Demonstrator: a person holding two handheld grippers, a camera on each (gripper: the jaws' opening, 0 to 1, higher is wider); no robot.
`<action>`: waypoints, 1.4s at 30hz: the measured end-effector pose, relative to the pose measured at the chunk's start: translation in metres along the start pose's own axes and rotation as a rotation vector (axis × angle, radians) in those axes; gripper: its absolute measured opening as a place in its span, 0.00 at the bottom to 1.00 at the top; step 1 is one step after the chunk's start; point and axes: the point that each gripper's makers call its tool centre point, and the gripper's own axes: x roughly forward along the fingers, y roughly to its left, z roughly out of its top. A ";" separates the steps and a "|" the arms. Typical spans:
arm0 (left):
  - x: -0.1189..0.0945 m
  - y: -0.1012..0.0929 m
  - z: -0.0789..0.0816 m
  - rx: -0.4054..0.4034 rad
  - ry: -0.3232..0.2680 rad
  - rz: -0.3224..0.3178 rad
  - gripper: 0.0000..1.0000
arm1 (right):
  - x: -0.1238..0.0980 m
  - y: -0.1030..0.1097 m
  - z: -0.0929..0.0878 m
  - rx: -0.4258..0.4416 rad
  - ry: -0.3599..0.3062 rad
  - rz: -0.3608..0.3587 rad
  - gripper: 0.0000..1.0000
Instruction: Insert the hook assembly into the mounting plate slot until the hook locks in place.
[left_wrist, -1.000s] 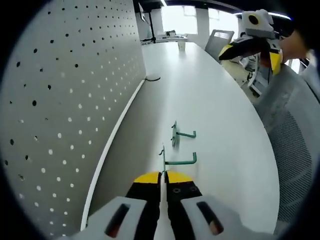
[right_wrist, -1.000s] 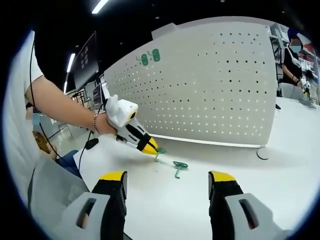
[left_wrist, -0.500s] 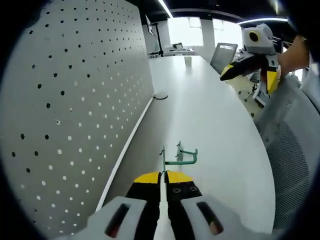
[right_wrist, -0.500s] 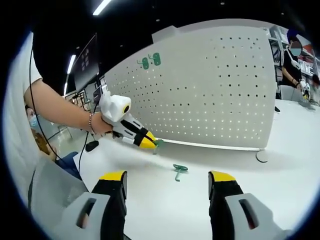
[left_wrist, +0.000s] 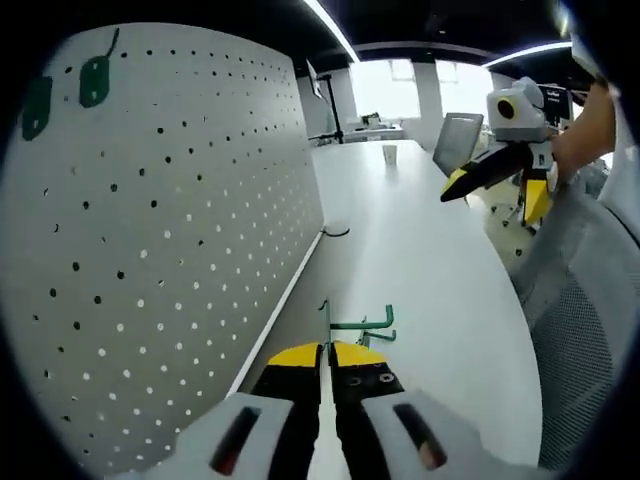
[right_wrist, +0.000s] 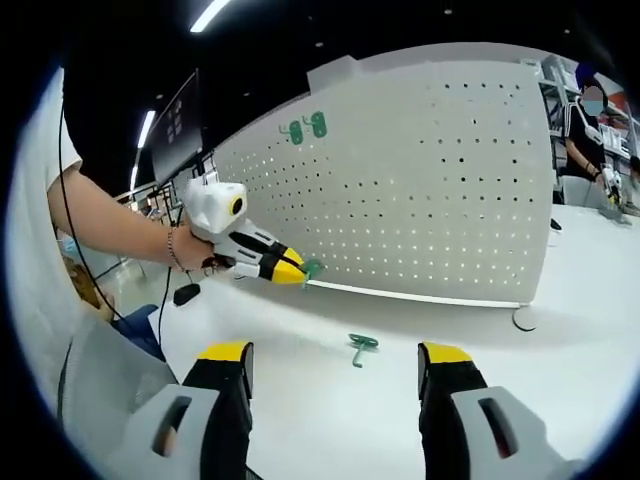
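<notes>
White table (right_wrist: 560, 330) running along an upright grey pegboard (right_wrist: 430, 180), office space behind. Left gripper (left_wrist: 327, 352) lifted off the tabletop beside the board's lower edge, jaws pressed together on a green hook (left_wrist: 352, 324), pinched by its flat back plate with the prong sticking out to the side. Same gripper seen from the right gripper view (right_wrist: 296, 271) in a person's hand (right_wrist: 195, 258), hook at its tip close to the board. Second green hook (right_wrist: 360, 345) lying loose on the table, well apart. Two green hooks (right_wrist: 306, 128) already mounted high on the pegboard. Right gripper (right_wrist: 335, 365) hovering above the table, jaws spread wide, gripping nothing.
</notes>
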 end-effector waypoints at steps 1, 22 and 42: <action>-0.001 0.000 0.002 -0.003 -0.009 0.006 0.03 | 0.000 0.000 0.001 -0.001 -0.002 0.000 0.64; -0.044 -0.002 0.027 -0.117 -0.179 0.116 0.03 | -0.001 0.007 0.006 0.011 -0.032 0.021 0.64; -0.094 -0.006 0.043 -0.206 -0.327 0.237 0.03 | -0.005 0.011 0.012 -0.001 -0.042 0.031 0.64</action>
